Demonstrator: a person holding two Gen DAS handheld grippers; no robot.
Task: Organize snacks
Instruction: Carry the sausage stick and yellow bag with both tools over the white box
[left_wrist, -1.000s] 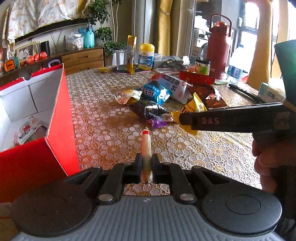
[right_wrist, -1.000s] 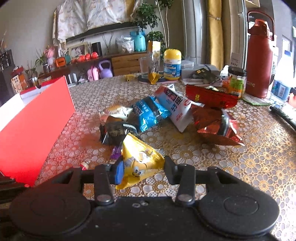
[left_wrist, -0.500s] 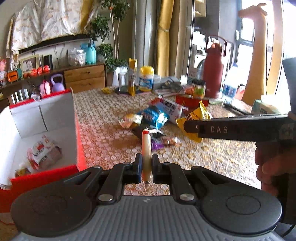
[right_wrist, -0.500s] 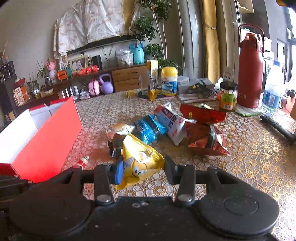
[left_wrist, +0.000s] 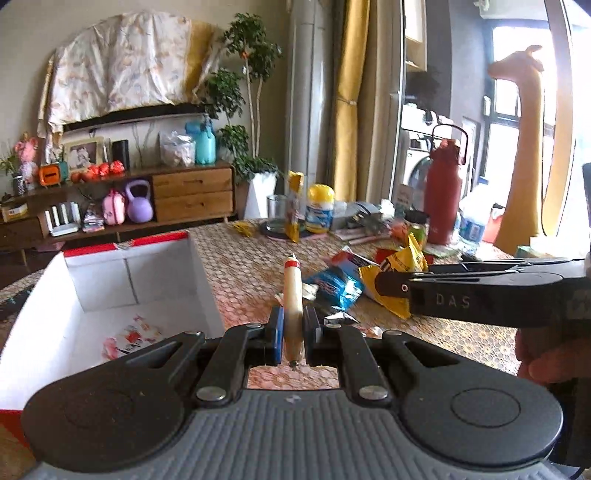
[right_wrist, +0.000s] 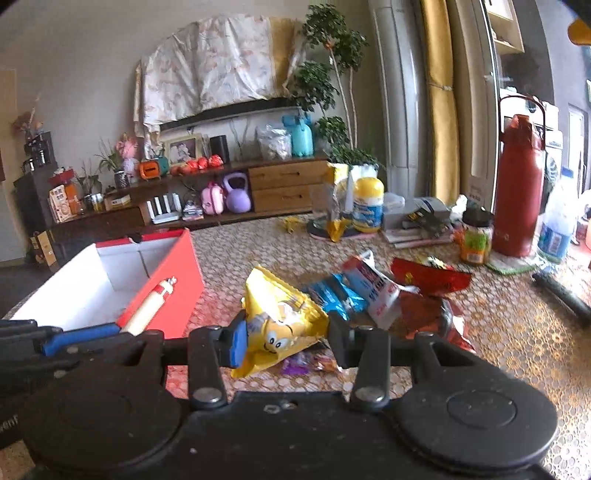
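Observation:
My left gripper (left_wrist: 293, 332) is shut on a pale sausage stick with a red tip (left_wrist: 292, 295) and holds it above the table beside the red box (left_wrist: 205, 273). The stick also shows in the right wrist view (right_wrist: 147, 310). The box is open, white inside, with a wrapped snack (left_wrist: 129, 338) on its floor. My right gripper (right_wrist: 284, 341) is shut on a yellow snack bag (right_wrist: 280, 314), lifted off the table to the right of the box. The yellow bag also shows in the left wrist view (left_wrist: 395, 273).
A pile of snack bags lies mid-table: a blue one (right_wrist: 332, 295), a white-and-red one (right_wrist: 373, 291) and red ones (right_wrist: 428, 277). A red thermos (right_wrist: 517, 192), a jar (right_wrist: 476, 240), a yellow-lidded tub (right_wrist: 367, 206) and a water bottle (right_wrist: 556, 229) stand at the back.
Both grippers have risen with their snacks and moved toward the red box. The view now looks down into the box from higher up.

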